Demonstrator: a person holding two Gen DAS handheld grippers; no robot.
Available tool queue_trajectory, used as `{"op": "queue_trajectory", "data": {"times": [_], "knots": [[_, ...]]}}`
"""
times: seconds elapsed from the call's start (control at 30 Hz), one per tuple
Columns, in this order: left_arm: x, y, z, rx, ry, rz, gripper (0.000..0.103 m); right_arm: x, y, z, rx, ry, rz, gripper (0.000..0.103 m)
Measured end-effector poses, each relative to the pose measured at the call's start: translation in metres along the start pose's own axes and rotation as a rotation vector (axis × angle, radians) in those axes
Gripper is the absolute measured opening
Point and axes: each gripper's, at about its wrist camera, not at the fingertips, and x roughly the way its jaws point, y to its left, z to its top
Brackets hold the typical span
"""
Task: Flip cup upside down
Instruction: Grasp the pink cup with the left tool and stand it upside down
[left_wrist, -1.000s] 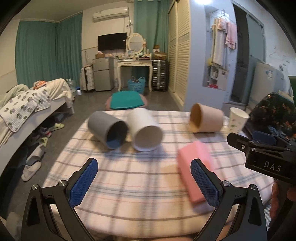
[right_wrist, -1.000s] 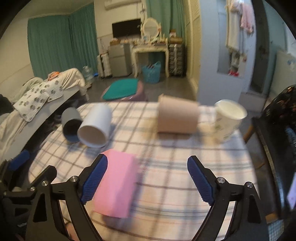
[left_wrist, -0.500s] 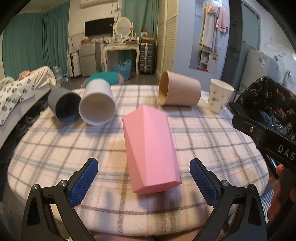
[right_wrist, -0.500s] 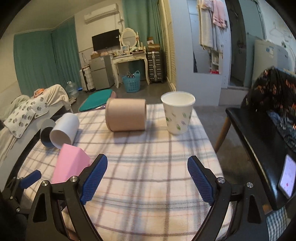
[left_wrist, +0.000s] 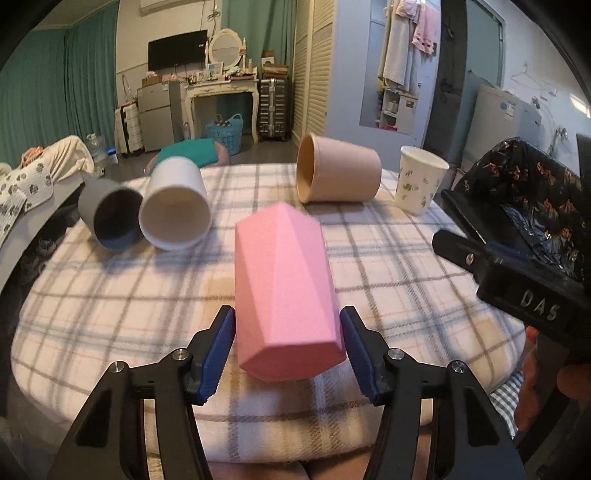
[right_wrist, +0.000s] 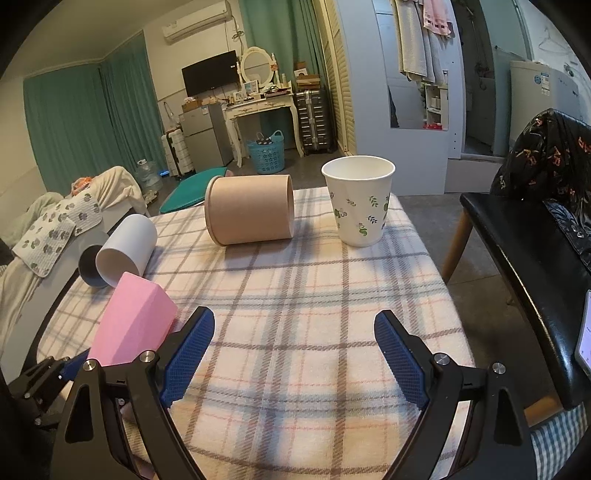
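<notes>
The left hand-held gripper (left_wrist: 286, 341) is seen narrowed around the near, closed end of a pink faceted cup (left_wrist: 284, 291), its blue pads (left_wrist: 218, 350) drawn in at both flanks; whether contact is already made cannot be told, though the gap looks all but gone. The cup is laid on its side on the plaid-covered counter (left_wrist: 110, 306), its base toward the camera and its mouth pointed away toward 12 o'clock.

The cup is judged light and rigid, probably plastic, with a matte skin that should not slip on the ribbed pads. Its flat facets are thought the best purchase: two opposite faces near the base, as framed here, so that a half-roll of the wrist can set the mouth down.

The right hand-held gripper (right_wrist: 295, 350) is held wide open and empty, the pink cup at its 9 o'clock.

Farther out, a grey cup (left_wrist: 107, 218) and a white cup (left_wrist: 173, 210) are lying side by side at 10 o'clock, a brown paper tub (left_wrist: 338, 173) on its side at 1 o'clock, and a leaf-printed paper cup (left_wrist: 419, 181) upright beside it.
</notes>
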Motion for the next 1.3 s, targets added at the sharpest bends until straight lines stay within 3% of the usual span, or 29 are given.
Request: {"op": "queue_trajectory", "data": {"times": [0.37, 0.83, 1.07, 1.3], "knots": [[-0.01, 0.004, 0.034, 0.074, -0.051, 0.012, 0.056, -0.006, 0.002, -0.003, 0.01, -0.006, 0.008, 0.089], [0.01, -0.002, 0.081, 0.113, 0.021, -0.023, 0.055, -0.002, -0.003, 0.001, 0.023, -0.004, 0.011, 0.089], [0.032, -0.003, 0.089, 0.121, 0.082, -0.049, 0.055, 0.003, 0.0, 0.005, 0.013, -0.003, 0.011, 0.089], [0.045, -0.003, 0.097, 0.123, 0.086, -0.05, 0.055, 0.01, -0.001, 0.007, 0.012, 0.008, 0.003, 0.089]]}}
